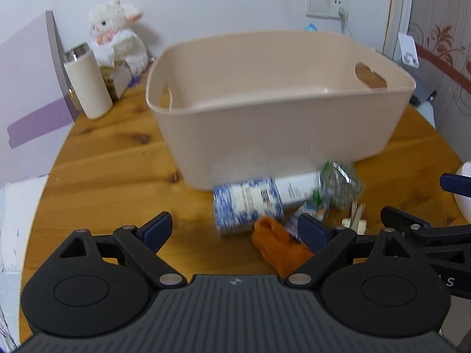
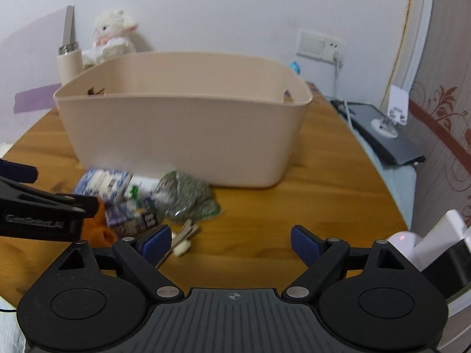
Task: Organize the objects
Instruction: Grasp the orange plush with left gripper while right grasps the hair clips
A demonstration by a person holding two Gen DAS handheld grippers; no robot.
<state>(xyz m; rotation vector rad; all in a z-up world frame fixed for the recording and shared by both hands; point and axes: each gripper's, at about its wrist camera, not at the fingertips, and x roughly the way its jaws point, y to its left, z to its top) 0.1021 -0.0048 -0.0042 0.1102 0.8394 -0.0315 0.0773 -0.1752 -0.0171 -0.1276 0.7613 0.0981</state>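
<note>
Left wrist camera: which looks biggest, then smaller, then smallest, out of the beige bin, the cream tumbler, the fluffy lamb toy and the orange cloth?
1. Beige bin, by far.
2. Fluffy lamb toy and cream tumbler look about alike; I can't rank them.
3. Orange cloth, partly hidden and nearest the camera, so unsure.

Your lighting is even and moderately bright, diffuse, with no single source in view. Shadows are soft; a faint one lies under the beige bin [image 1: 265, 111] on the wooden table [image 1: 112, 158]. Both views show strong fisheye bending, with dark vignetted corners and the wall outlet [image 2: 321, 44] warped. Motion blur smears the clutter in front of the bin: the blue-patterned can [image 1: 247, 203] and the green bag [image 2: 188, 197] lack sharp edges. Small glare spots sit on that bag. Near gripper bodies read sharp.
</note>
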